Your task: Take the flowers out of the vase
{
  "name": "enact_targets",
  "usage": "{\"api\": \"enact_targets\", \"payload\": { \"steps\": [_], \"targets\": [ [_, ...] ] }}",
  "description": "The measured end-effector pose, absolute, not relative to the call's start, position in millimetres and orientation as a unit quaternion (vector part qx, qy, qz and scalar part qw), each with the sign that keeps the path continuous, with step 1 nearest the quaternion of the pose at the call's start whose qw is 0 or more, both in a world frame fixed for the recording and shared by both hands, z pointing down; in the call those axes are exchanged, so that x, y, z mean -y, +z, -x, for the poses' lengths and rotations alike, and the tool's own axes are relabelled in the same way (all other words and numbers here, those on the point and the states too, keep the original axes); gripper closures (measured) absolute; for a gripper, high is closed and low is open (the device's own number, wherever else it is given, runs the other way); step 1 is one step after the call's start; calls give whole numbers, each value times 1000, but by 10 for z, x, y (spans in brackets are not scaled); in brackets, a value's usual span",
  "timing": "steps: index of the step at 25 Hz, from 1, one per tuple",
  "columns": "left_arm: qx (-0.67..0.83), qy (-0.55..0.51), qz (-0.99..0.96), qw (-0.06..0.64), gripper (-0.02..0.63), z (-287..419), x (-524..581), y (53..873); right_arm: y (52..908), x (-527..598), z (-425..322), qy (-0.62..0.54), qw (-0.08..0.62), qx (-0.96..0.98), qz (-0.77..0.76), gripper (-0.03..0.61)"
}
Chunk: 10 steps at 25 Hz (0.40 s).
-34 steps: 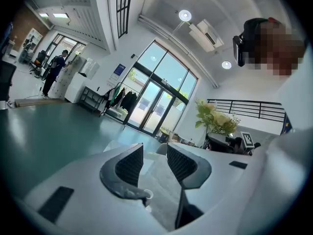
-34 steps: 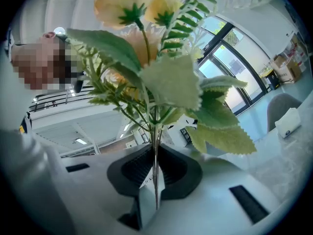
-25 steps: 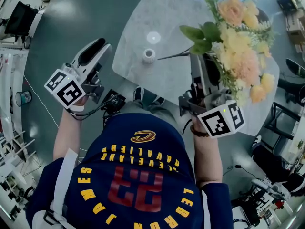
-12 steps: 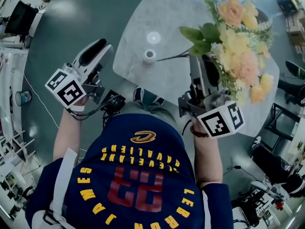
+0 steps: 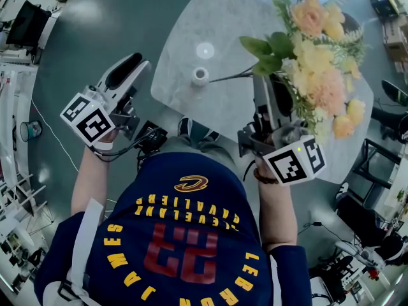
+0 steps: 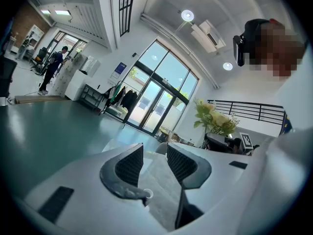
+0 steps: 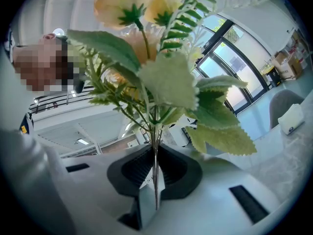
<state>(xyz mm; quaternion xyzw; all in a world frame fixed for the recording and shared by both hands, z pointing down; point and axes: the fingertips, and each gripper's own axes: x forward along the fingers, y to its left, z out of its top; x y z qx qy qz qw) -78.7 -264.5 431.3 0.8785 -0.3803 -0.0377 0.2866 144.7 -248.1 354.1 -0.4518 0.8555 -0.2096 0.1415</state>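
Right gripper view shows the right hand-held gripper [image 7: 155,155] pinched narrow on the stems [image 7: 156,190] of the flowers [image 7: 161,77], so the bunch is already clear of the vase [image 5: 200,75]. It is carried roughly level over the counter [image 5: 223,107], blooms pointing away from the person. The vase stands alone, upright, near the counter's edge and apart from the flowers.

The grip looks like the weak spot. The stems are thin and wiry, several side by side between the pads, while blooms and leaves make a heavy head far out from the jaws. Held level like this, the bunch could droop, swivel in the pads, or let a single stem slide free.

The vase is the second risk. It looks small and light, and nothing steadies it. A low swing of leaves or stem ends across it would probably tip it or push it off the edge.

The left hand-held gripper [image 6: 154,153] hangs off the counter's side, jaws somewhat apart with nothing between them, too far off to catch either.
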Motion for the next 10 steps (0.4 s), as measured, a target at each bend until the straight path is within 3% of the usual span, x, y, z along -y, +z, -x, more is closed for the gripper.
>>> {"api": "enact_targets", "payload": {
  "steps": [10],
  "targets": [
    [382,-37,-877,290,460,793,2691,4414,3638,2550,-1447,-213,145,-854,452,543]
  ]
}}
